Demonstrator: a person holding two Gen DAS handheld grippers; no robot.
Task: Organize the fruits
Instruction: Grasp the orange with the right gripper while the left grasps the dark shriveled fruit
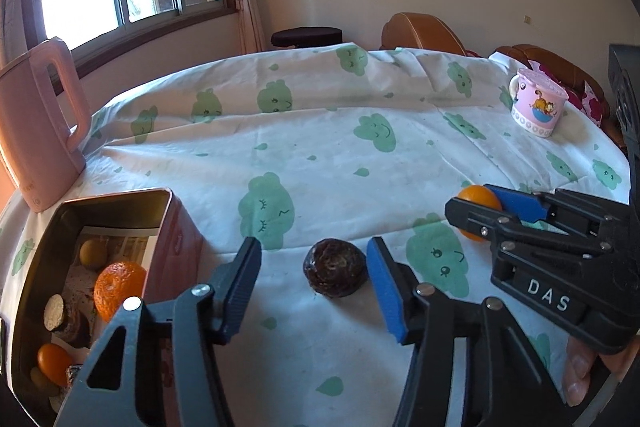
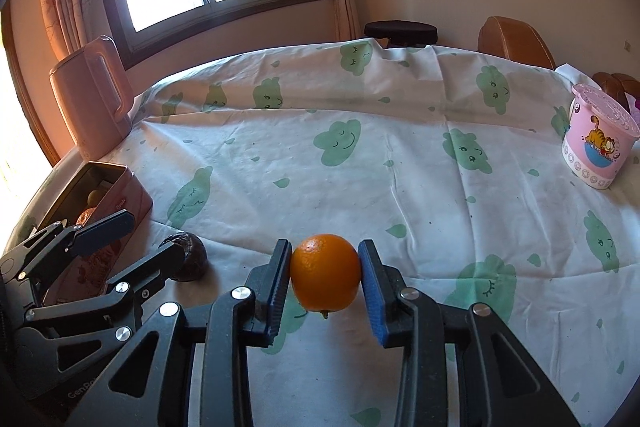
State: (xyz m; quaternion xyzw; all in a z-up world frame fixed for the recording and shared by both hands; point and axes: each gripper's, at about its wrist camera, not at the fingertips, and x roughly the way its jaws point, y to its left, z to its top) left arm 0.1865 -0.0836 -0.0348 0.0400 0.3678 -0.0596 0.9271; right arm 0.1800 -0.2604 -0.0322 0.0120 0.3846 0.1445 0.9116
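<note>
Right gripper (image 2: 325,285) sits lower centre of the right wrist view, both blue pads pressed on the sides of a small orange (image 2: 325,278); grip is at the fruit's widest part, fruit resting on or just above the cloud-print tablecloth (image 2: 400,167); cannot tell which. Orange looks light, firm, smooth-skinned and round, so likely to roll or slip if pinched off-centre; the across-the-middle hold looks right, moderate squeeze enough.

Left gripper (image 1: 314,269) in lower centre of the left wrist view, fingers partly open, a dark wrinkled round fruit (image 1: 335,273) lying between them on the cloth; pads not touching it, gap visible on both sides. It looks small, light, rough-skinned, possibly a dried-out shell that could dent; best taken across its flat sides at mid-height.

Pink tin box (image 1: 176,227) at lower left of that view, open, already holding a mandarin (image 1: 119,289) and other small fruits; probable drop spot for both. Pink kettle (image 1: 38,131) at left edge, cartoon mug (image 1: 538,107) upper right.
</note>
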